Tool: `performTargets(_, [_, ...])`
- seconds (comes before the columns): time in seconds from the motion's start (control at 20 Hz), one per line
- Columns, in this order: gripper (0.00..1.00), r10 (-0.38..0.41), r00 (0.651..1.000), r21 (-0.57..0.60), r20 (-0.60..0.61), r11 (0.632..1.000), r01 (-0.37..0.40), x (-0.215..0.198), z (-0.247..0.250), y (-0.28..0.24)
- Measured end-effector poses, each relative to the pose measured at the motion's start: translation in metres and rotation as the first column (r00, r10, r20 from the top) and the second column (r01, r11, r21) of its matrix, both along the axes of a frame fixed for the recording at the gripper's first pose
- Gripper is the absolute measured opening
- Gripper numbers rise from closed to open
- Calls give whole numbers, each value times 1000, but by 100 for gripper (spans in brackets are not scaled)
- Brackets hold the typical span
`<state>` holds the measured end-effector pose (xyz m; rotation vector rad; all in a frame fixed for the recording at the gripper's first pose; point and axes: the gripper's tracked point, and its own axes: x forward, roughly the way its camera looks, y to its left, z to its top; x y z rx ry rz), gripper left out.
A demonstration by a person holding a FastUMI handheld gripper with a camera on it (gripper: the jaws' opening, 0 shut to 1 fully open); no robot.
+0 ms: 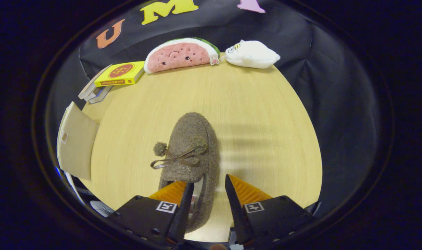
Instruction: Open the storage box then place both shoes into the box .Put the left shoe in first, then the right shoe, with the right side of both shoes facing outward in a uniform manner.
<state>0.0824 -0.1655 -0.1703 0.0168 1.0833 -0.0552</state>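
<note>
A brown fuzzy shoe [192, 139] with a bow and two pompoms lies on the wooden table [259, 114], toe pointing away from me. My gripper [208, 182] is open at the shoe's heel end. The left finger [184, 205] sits over the shoe's opening and the right finger [236, 205] stands outside its right wall, so that wall lies between them. A strip of table shows between the wall and the right finger. The storage box's beige panel [77, 142] stands at the table's left edge, beside the shoe.
At the back of the table lie a watermelon-slice plush [179, 55] and a white plush [252, 54]. A yellow box on stacked books [119, 74] sits at the back left. Bare tabletop stretches to the right of the shoe.
</note>
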Motion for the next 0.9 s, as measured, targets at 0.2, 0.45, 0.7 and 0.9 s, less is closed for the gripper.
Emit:
performTargets(0.2, [20, -21, 999, 28, -26, 999, 21, 3, -8, 0])
performTargets(0.45, [0, -95, 995, 105, -10, 990, 95, 7, -7, -3])
performTargets(0.7, [0, -148, 989, 204, 16, 969, 142, 3, 15, 13])
performTargets(0.9, [0, -145, 988, 232, 61, 964, 127, 4, 48, 58])
